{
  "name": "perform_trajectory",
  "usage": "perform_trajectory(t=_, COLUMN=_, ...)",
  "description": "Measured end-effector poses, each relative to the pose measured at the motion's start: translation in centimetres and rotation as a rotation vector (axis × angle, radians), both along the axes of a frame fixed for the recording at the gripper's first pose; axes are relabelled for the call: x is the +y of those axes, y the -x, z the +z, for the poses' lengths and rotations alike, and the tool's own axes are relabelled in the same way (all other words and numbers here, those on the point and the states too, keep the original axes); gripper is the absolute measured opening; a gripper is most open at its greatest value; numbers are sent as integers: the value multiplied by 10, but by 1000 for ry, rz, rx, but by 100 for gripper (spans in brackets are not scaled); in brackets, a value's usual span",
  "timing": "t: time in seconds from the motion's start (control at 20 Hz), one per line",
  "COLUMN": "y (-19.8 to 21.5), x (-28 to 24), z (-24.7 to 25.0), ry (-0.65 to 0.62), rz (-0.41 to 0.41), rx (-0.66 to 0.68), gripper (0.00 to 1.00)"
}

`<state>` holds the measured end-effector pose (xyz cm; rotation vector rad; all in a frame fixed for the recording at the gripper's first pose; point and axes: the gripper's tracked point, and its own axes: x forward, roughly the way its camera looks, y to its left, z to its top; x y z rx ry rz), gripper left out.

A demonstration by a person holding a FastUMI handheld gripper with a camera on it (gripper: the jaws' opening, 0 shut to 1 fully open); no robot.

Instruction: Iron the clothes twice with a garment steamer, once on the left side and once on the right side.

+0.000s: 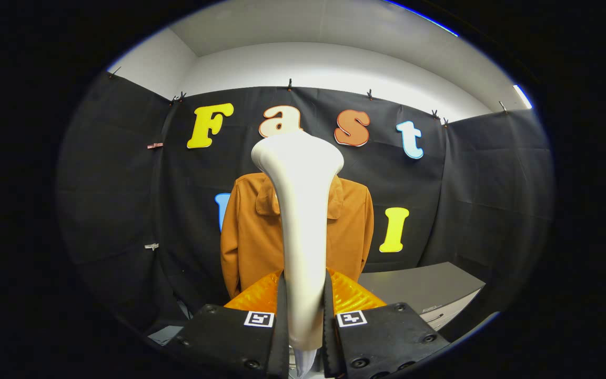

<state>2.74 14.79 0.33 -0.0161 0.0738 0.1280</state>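
Observation:
A white garment steamer (300, 210) stands upright between my fingers, its handle clamped from both sides and its wide head rising beyond them. My gripper (303, 295) is shut on that handle. Behind the steamer hangs a brown jacket (250, 231) with a collar, against the black cloth wall; the steamer hides its middle, and both sleeves show to either side. The steamer head is still some way short of the jacket, level with its collar.
A grey cabinet or table (424, 287) stands low to the right of the jacket, with a drawer front facing me. Black cloth walls close the booth on the left, back and right. A small grey object (165, 334) lies low at the left.

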Motion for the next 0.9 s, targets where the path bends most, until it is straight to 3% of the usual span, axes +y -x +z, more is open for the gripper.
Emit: perform_trajectory(t=0.9, y=-15, x=-12, z=27, ry=-17, rz=-14, rx=20, gripper=29)
